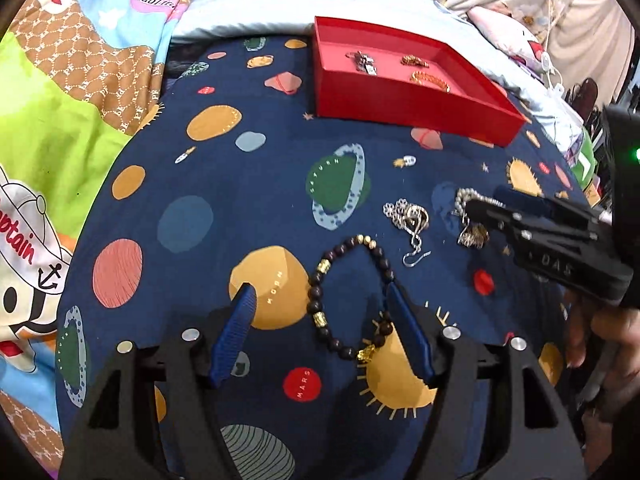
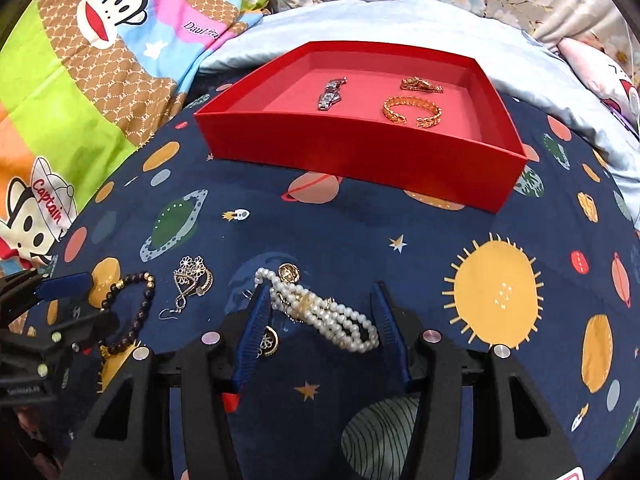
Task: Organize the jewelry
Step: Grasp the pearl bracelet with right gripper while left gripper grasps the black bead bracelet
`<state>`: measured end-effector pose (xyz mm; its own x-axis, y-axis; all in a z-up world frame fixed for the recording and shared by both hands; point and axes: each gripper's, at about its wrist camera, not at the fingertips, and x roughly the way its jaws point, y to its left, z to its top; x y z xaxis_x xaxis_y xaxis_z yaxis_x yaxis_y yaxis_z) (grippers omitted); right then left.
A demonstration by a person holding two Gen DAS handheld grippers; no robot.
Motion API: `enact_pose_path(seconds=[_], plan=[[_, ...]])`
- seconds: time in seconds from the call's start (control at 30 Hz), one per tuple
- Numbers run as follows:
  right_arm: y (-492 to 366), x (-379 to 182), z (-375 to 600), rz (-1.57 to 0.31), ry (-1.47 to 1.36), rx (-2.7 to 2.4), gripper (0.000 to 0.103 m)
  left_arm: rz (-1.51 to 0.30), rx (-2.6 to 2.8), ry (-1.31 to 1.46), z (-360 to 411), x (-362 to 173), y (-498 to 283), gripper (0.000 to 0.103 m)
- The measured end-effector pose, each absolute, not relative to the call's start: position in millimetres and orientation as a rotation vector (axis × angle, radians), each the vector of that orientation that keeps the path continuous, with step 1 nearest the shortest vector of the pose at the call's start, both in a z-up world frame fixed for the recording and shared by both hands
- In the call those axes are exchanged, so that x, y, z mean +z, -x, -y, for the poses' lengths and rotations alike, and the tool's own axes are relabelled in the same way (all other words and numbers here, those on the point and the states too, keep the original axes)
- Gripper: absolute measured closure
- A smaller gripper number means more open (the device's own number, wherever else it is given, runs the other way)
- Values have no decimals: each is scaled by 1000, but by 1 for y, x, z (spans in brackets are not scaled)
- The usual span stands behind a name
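left wrist view: the left gripper point(image 1: 320, 304) hangs with jaws apart around a dark beaded bracelet point(image 1: 352, 300) lying on the planet-print bedsheet point(image 1: 224, 168); one pad sits on a bead, so closing could flick the loop away. right wrist view: the right gripper point(image 2: 320, 300) straddles a pearl bracelet point(image 2: 320, 316), jaws apart, with the red tray point(image 2: 352, 156) beyond; its slack strands may slip free.
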<state>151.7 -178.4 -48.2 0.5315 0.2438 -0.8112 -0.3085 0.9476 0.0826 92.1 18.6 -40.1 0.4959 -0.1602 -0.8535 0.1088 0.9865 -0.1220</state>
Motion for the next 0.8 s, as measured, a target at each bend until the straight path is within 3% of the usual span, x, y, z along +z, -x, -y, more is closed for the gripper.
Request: enact_pose_path(seconds=[0.1,0.17,0.23,0.37,0.57,0.8], plan=[[-151,-49,178,-953,72,334,59,-1047,-182,56,-14,-43,-90,38],[-148,-48,179,-956,69,333,82,-1045,-195,57,-12,-43,-88,37],[-143,-49,181,-951,73,309,87,-1043,-208,56,-9,-43,-87,37],[-133,-49,191,-950,-1,291,88,-1041,-221,60,-4,-45,-86,30],[-113,-45,201,-933,-89,276,88,-1005,-192,11,2,-48,-86,30],[-95,-32,206,-915,-172,309,88,-963,-174,-37,10,-49,-84,43]])
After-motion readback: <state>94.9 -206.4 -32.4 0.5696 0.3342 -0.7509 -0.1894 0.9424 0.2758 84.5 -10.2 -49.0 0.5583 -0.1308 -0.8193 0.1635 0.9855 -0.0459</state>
